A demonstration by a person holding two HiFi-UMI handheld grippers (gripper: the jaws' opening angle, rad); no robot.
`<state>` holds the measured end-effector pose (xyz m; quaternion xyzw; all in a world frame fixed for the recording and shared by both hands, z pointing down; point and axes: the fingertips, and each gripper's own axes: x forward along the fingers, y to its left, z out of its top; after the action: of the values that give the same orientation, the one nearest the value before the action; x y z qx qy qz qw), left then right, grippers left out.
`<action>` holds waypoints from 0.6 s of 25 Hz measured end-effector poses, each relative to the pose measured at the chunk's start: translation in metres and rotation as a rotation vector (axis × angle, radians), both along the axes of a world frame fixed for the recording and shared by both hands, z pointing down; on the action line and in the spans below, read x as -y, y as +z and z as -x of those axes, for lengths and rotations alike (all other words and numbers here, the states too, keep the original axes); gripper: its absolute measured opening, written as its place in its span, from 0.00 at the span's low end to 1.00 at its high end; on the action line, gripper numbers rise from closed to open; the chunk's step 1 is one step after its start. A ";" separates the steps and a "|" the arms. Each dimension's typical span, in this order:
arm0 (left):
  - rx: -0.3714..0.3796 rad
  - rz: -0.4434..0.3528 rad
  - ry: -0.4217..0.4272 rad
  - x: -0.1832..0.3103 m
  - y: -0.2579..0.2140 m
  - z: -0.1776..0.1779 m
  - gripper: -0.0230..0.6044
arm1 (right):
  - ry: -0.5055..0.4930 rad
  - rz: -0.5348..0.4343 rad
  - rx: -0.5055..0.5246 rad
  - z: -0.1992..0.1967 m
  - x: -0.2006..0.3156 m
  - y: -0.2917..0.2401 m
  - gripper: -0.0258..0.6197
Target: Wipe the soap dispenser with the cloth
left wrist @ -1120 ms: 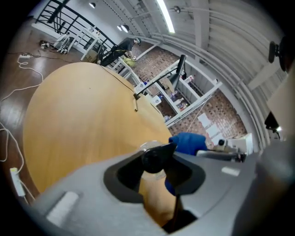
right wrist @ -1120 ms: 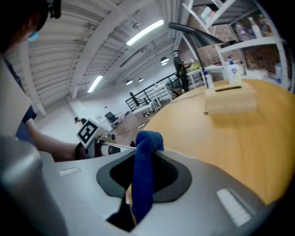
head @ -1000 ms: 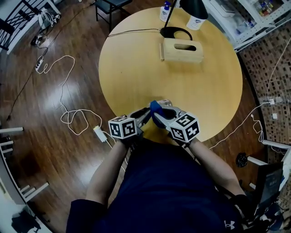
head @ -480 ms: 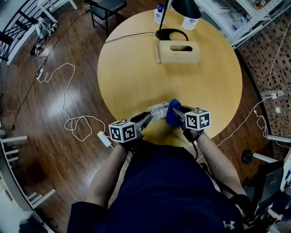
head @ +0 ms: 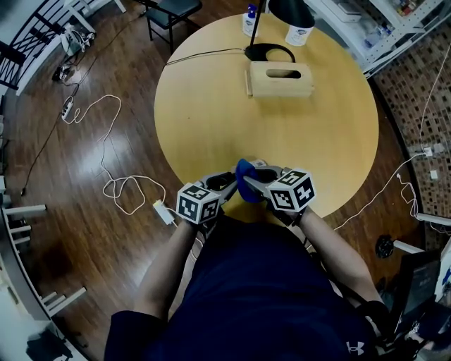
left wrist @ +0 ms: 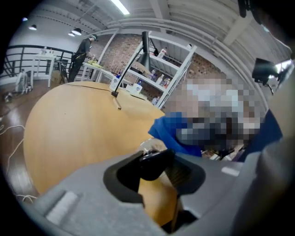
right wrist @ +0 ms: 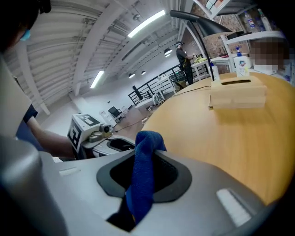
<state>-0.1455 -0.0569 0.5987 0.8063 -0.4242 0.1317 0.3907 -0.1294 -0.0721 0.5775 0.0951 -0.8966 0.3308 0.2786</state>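
At the near edge of the round wooden table (head: 324, 134), my left gripper (head: 229, 182) is shut on the soap dispenser (head: 258, 163), a small clear bottle with a black pump top (left wrist: 154, 162) that sits between the jaws. My right gripper (head: 252, 185) is shut on a blue cloth (head: 244, 175), which lies over the bottle and hides most of it in the head view. In the left gripper view the cloth (left wrist: 171, 131) sits just beyond the pump. The right gripper view shows the cloth (right wrist: 143, 173) hanging between its jaws, with the left gripper's marker cube (right wrist: 85, 128) close beside it.
A wooden tissue box (head: 281, 79) lies at the far side of the table, behind it a black lamp base (head: 271, 51) and two white bottles (head: 250, 20) (head: 299, 34). White cables (head: 116, 187) trail on the floor at the left; a chair (head: 173, 10) stands beyond.
My right gripper swung right with the cloth, baring the clear bottle, then came back left so the cloth covers it again. The left gripper has rolled while staying in place.
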 end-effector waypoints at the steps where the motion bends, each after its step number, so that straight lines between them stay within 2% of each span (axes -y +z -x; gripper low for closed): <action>1: 0.006 -0.001 0.002 -0.001 0.000 0.000 0.25 | 0.016 0.008 -0.007 -0.004 0.003 0.004 0.16; 7: 0.025 -0.004 0.005 -0.007 0.003 0.000 0.25 | 0.200 0.096 -0.089 -0.060 0.043 0.054 0.16; 9: 0.034 -0.009 0.010 -0.007 0.004 -0.002 0.25 | 0.226 0.101 -0.125 -0.075 0.050 0.063 0.16; 11: 0.071 -0.030 0.030 -0.007 0.009 -0.001 0.25 | 0.196 0.084 -0.131 -0.074 0.046 0.058 0.16; 15: 0.189 -0.090 0.132 -0.008 0.015 -0.002 0.25 | 0.045 0.028 -0.081 -0.039 0.017 0.030 0.16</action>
<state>-0.1433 -0.0487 0.6139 0.8332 -0.4107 0.2134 0.3026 -0.0906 -0.0891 0.6070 0.1246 -0.8775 0.3451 0.3087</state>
